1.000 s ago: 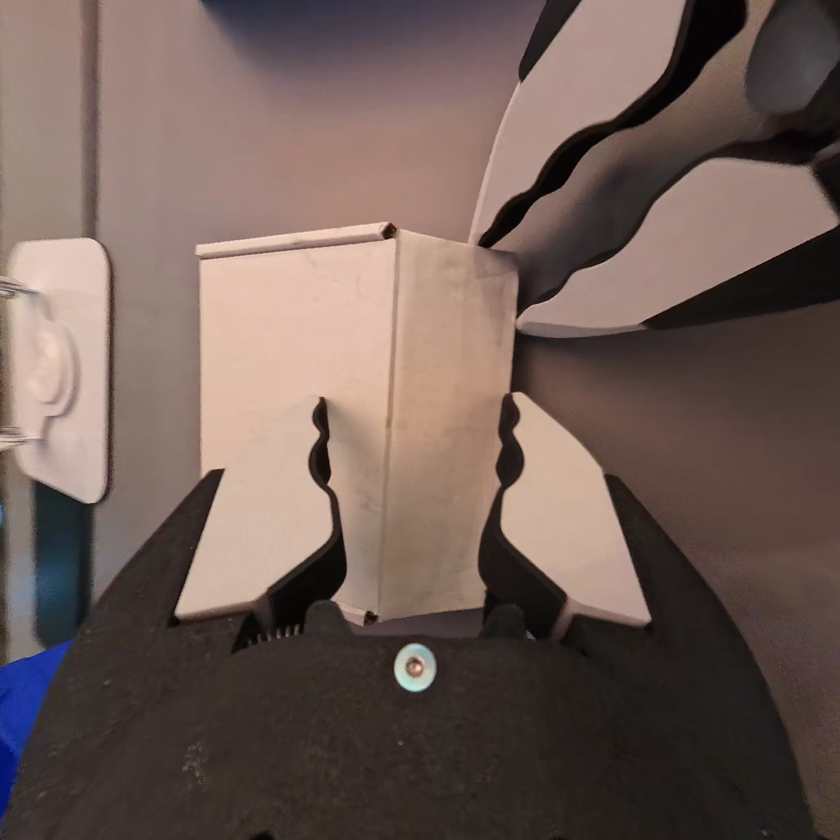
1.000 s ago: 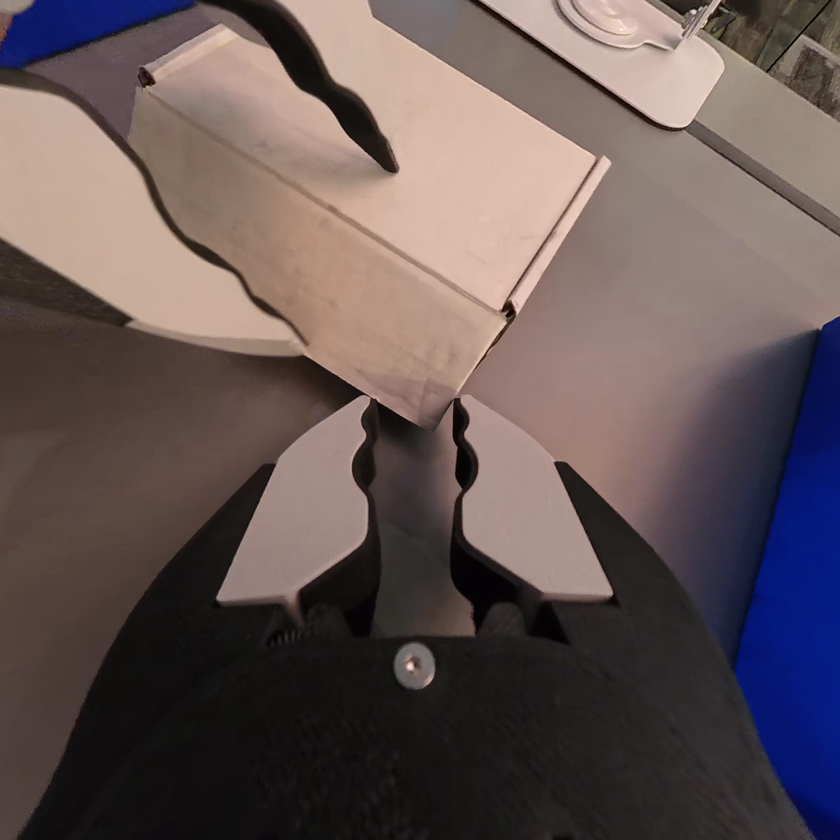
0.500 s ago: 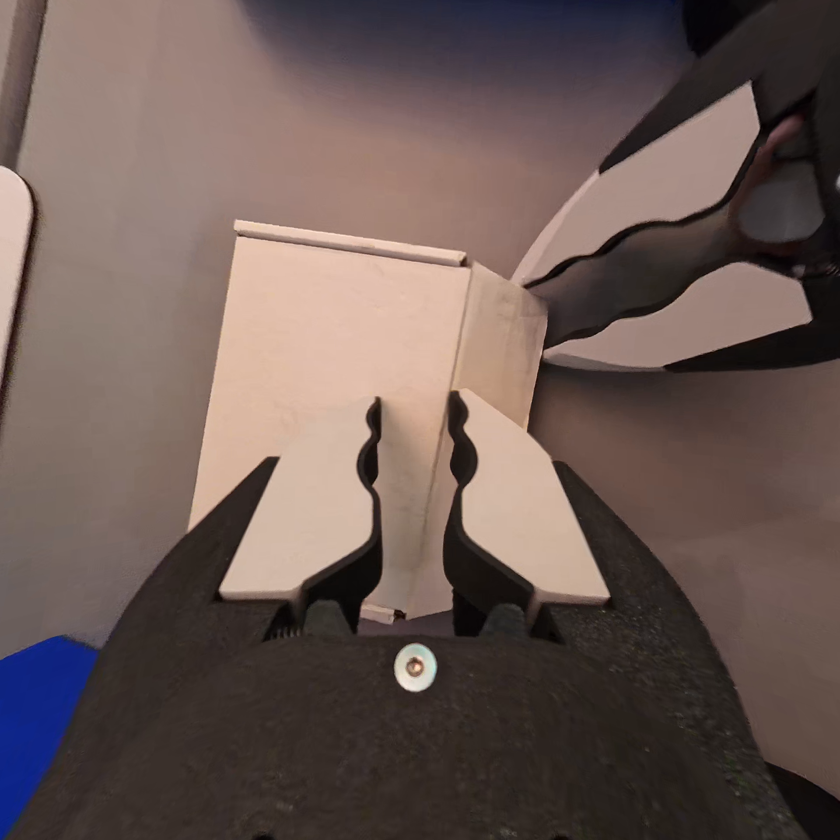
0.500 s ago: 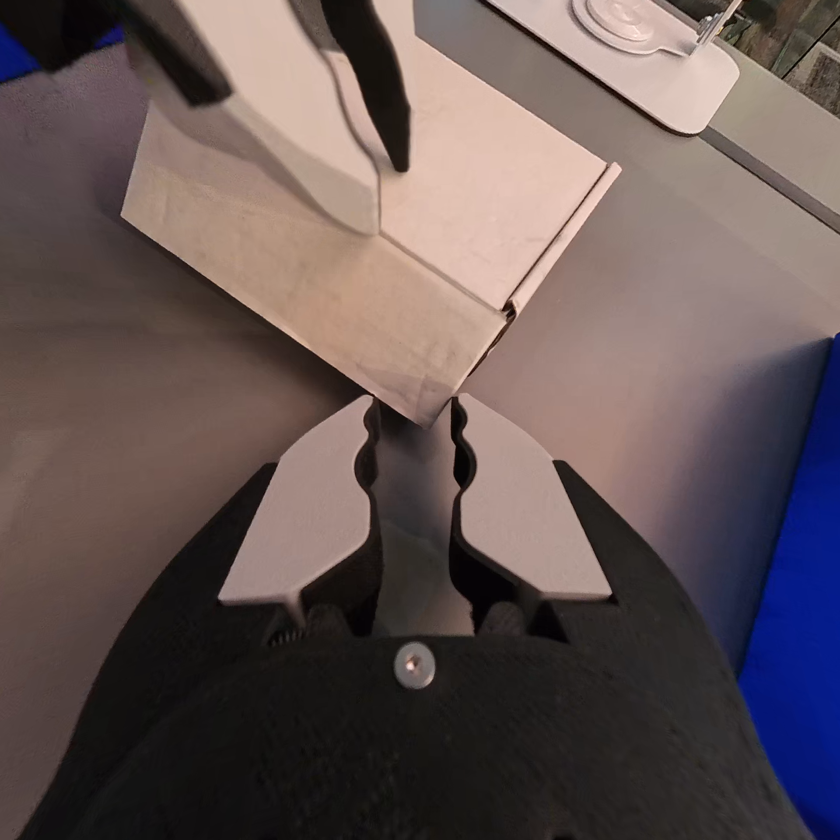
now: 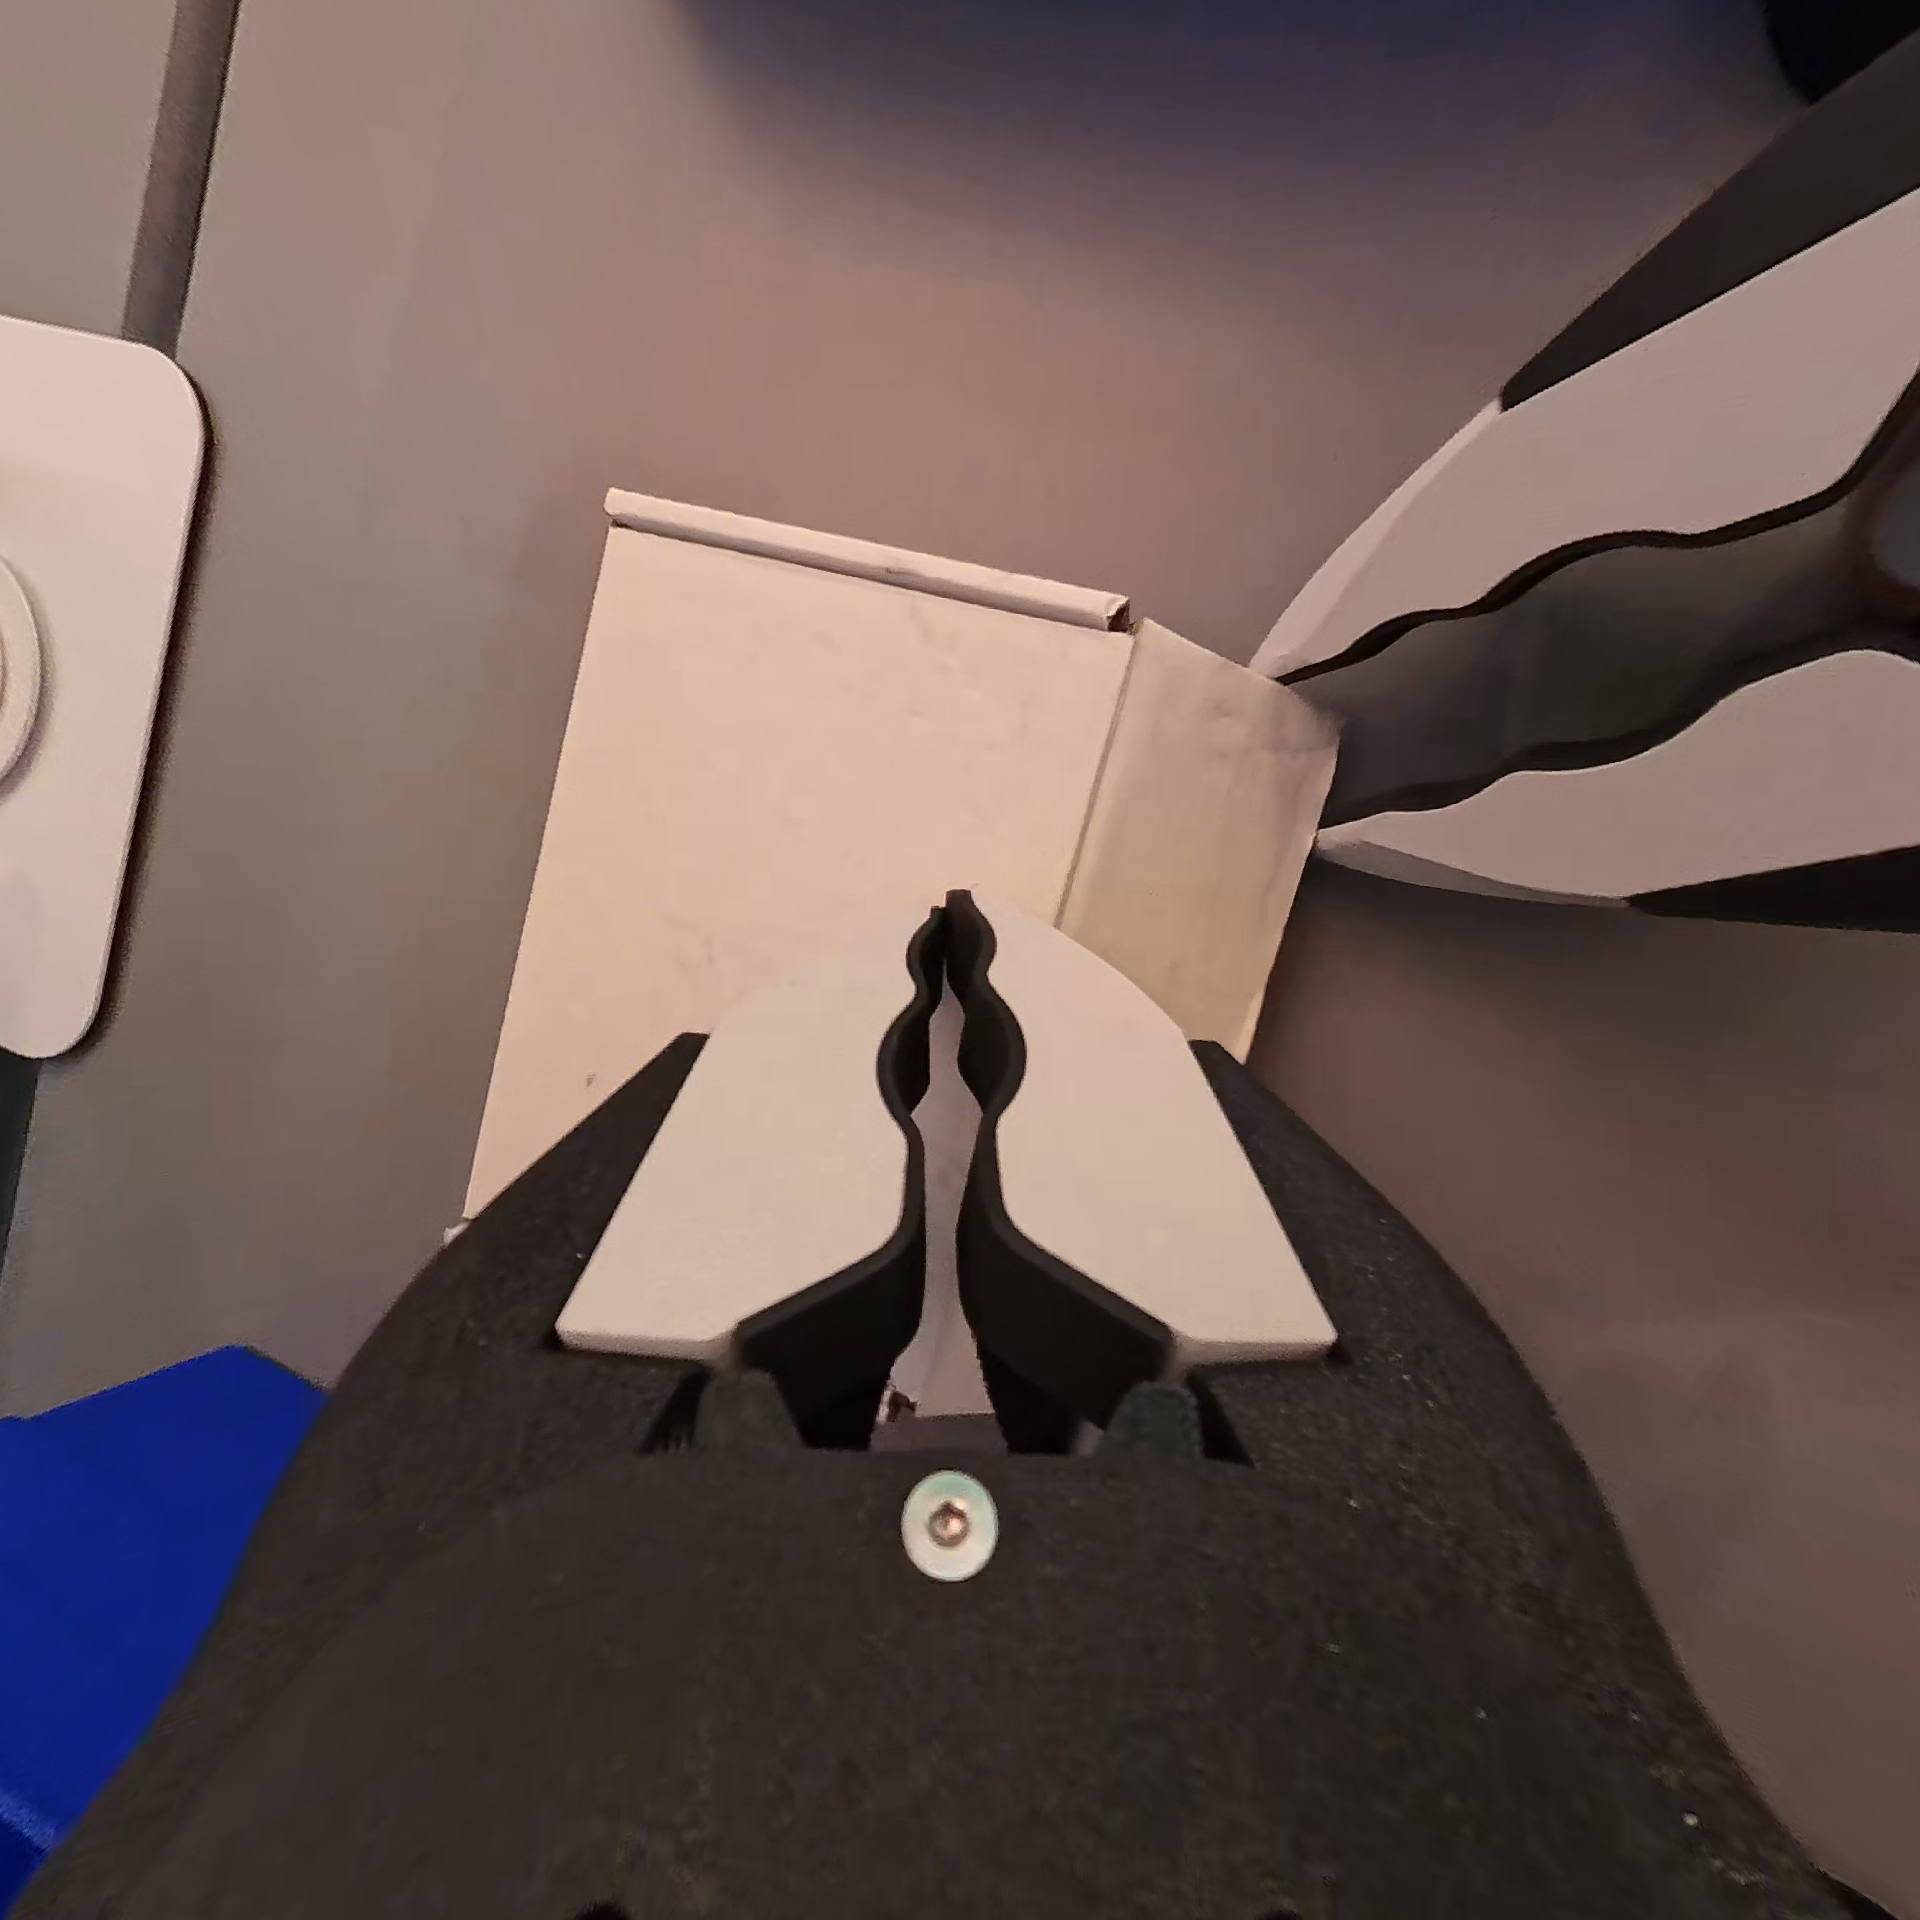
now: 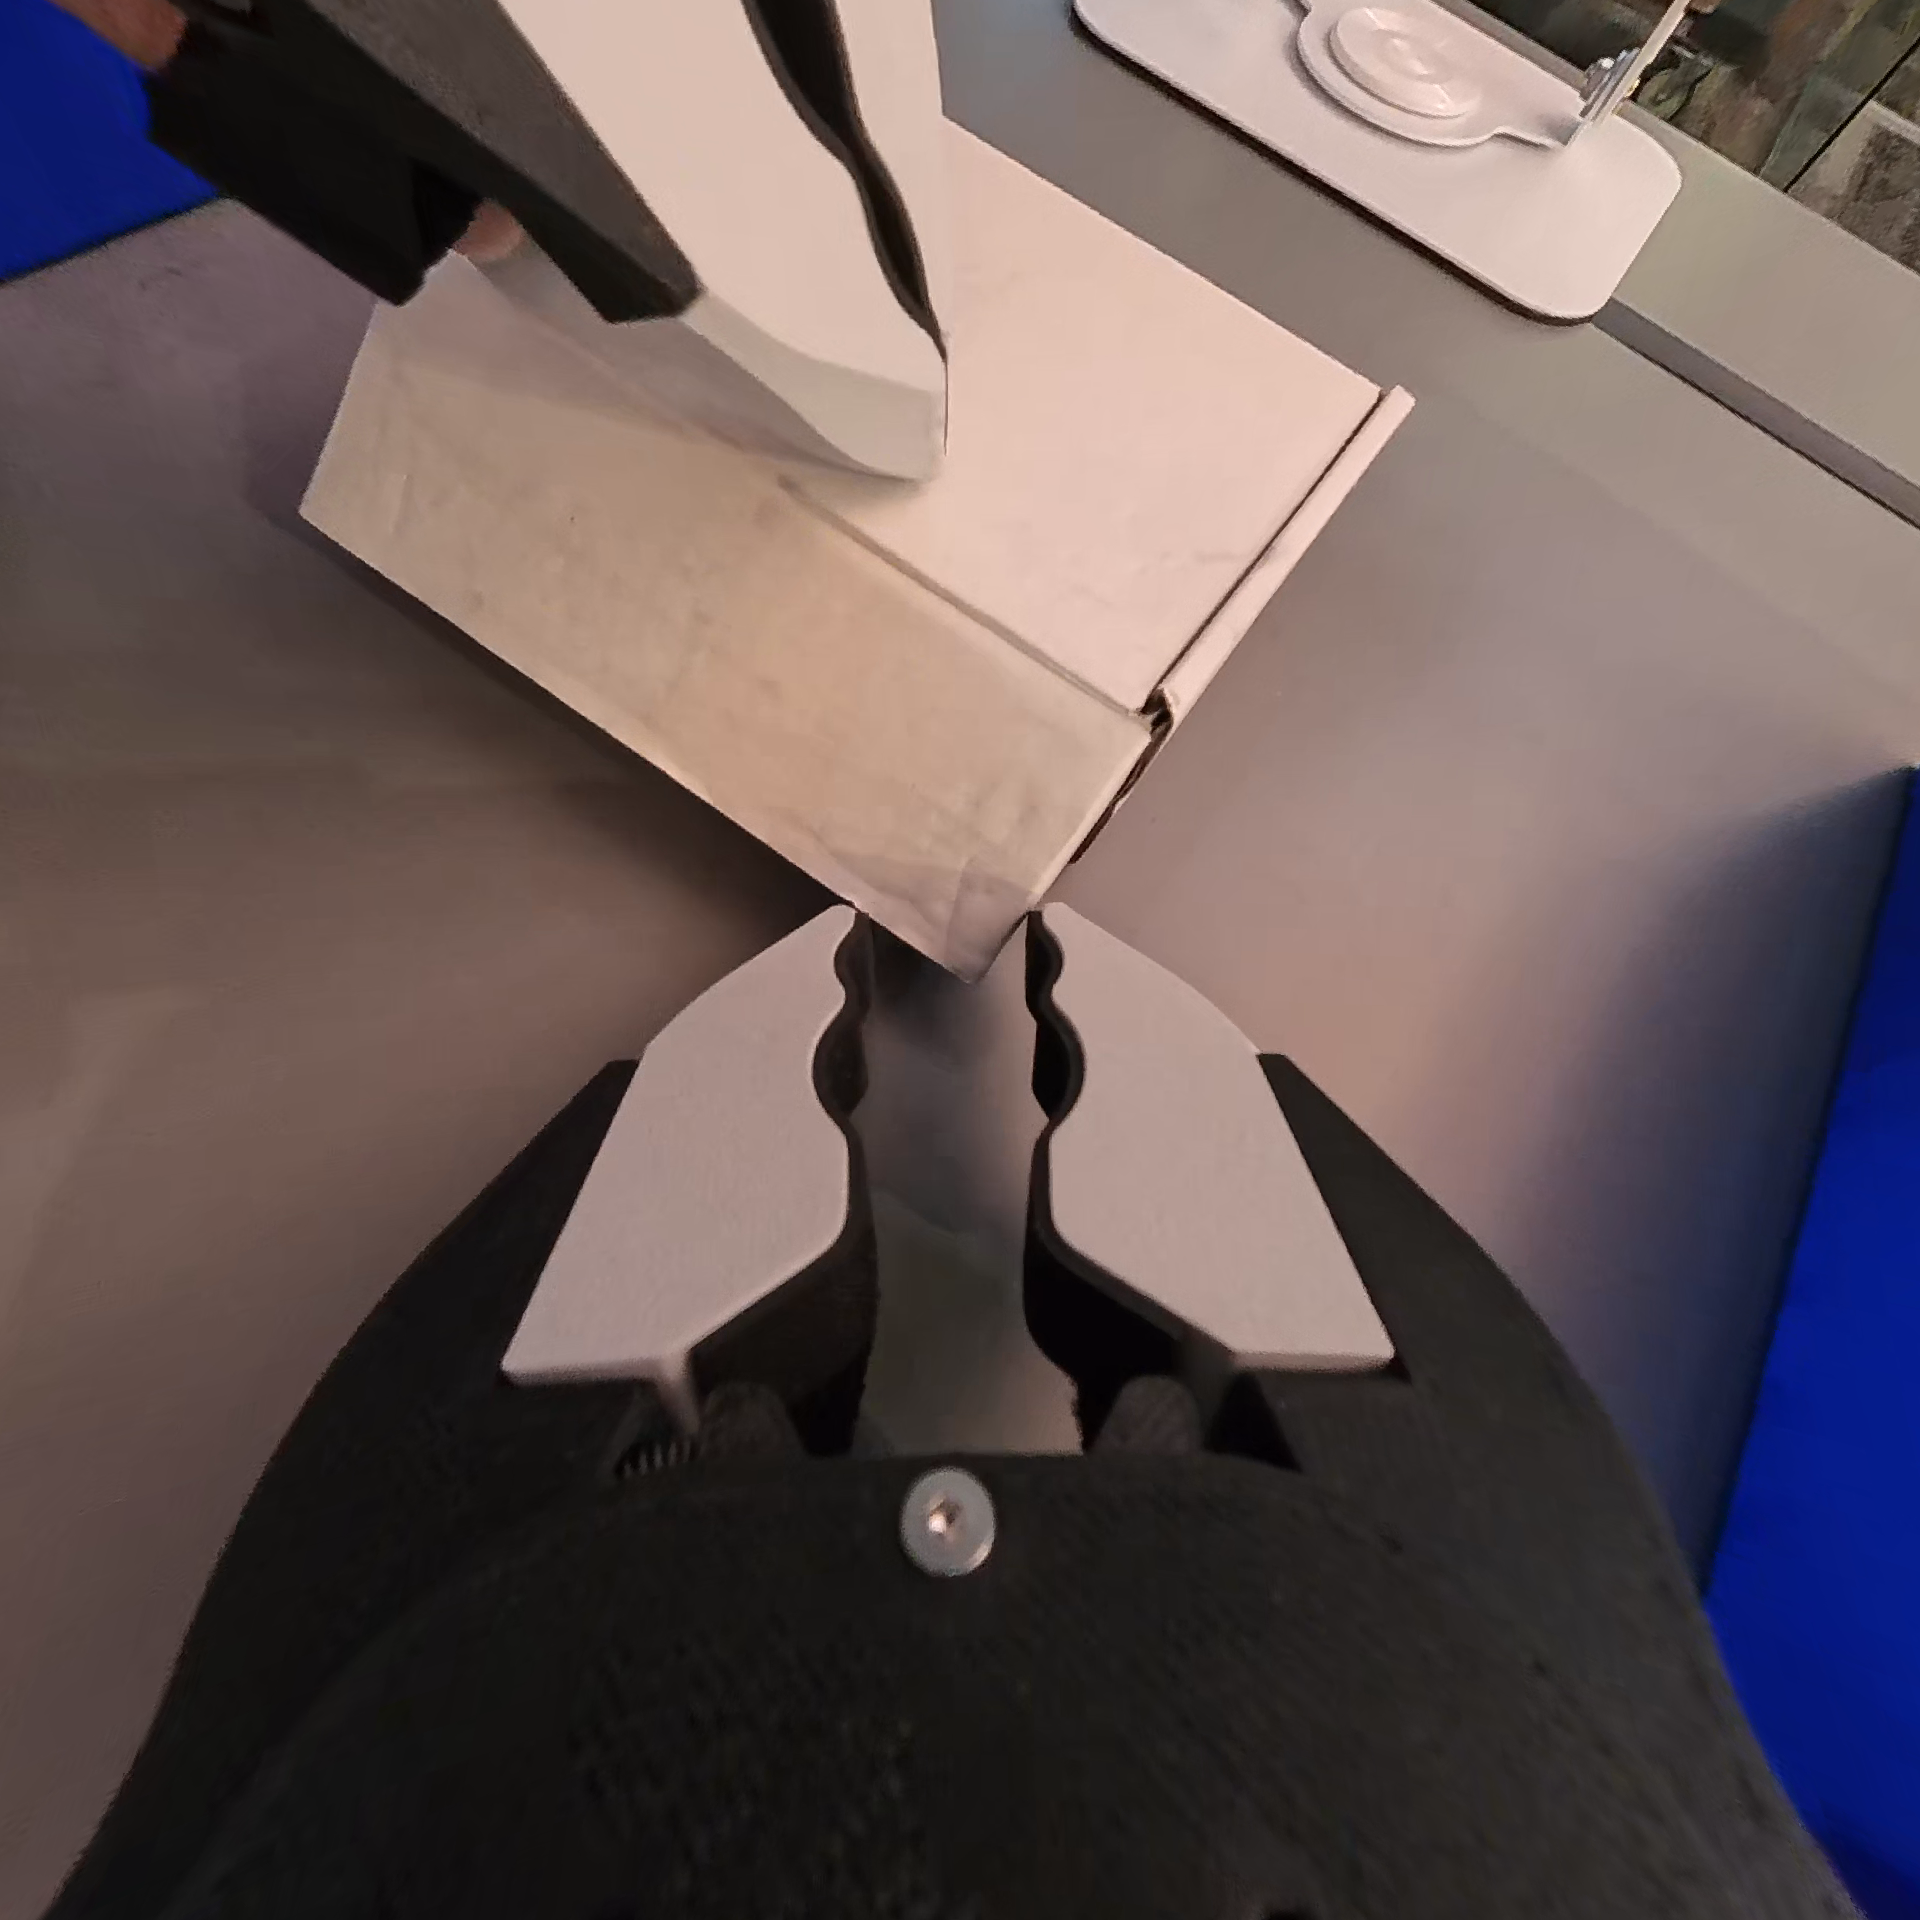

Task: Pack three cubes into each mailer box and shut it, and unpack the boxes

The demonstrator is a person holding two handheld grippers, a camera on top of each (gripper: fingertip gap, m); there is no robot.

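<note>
**Closed mailer box pinned between two tongs, at risk of skating**

Left wrist view: the left gripper [image 5: 954, 914] has its tips together, holding nothing, poised over or on the lid of the white mailer box [image 5: 831, 790]. The box's long axis runs away from these tongs, hinge edge farthest off.

Right wrist view: the right gripper [image 6: 940, 935] is part open and empty, with the box's near corner just between its tips. Judging from this, a push there could spin the box on the grey table [image 6: 364, 1039] instead of opening it
</note>
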